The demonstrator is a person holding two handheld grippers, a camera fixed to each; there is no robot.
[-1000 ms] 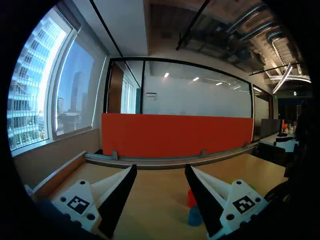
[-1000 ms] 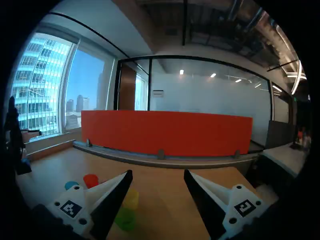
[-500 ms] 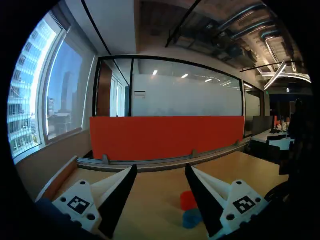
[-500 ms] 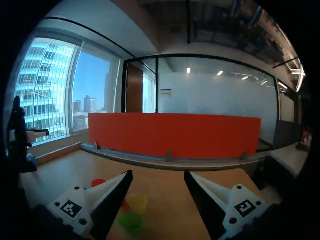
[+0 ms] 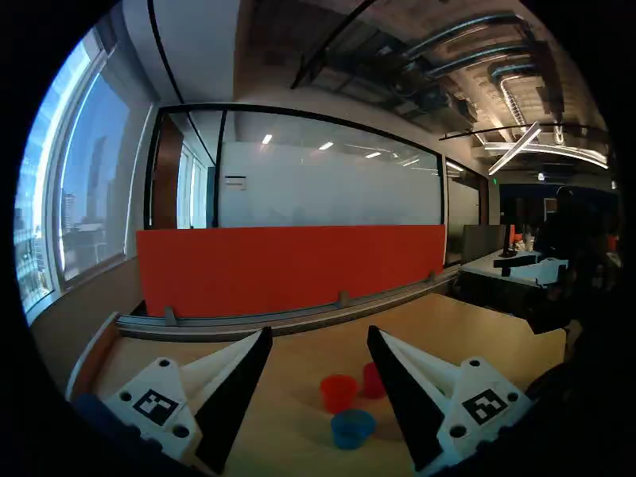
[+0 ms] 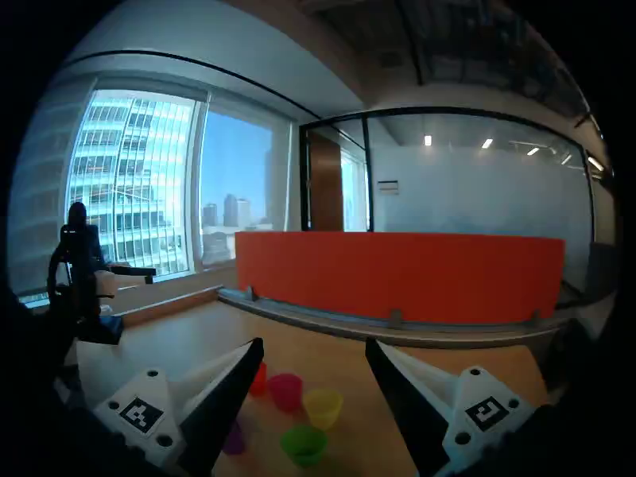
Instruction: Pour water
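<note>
"Three cups stand on the wooden desk (image 5: 290,401) in the left gripper view: an orange-red cup (image 5: 339,392), a darker red cup (image 5: 372,379) just beside it on the right, and a blue cup (image 5: 352,428) nearest the camera. All are upright, mouths up."

"Anything in them?"

"I cannot tell. The blue one's inside looks plain blue, and the other two show mostly their walls."

"And the left gripper (image 5: 318,334)?"

"Spread wide, holding nothing. The cups show low between its fingers, toward the right one, and none is touched."

"What about the right gripper view?"

"Five cups are clustered low on the desk. A red cup (image 6: 259,380) is partly behind the left finger, with a pink cup (image 6: 285,391) beside it. Then come a yellow cup (image 6: 323,407), a green cup (image 6: 303,444) closest to the camera, and a purple cup (image 6: 234,440) half hidden by that finger. They are upright too, but too small for me to judge what is inside."

"The right gripper (image 6: 314,343)?"

"Also wide apart, gripping nothing. An orange partition (image 6: 397,274) runs along the desk's far edge, with a tall window (image 6: 135,183) to the left."
</note>
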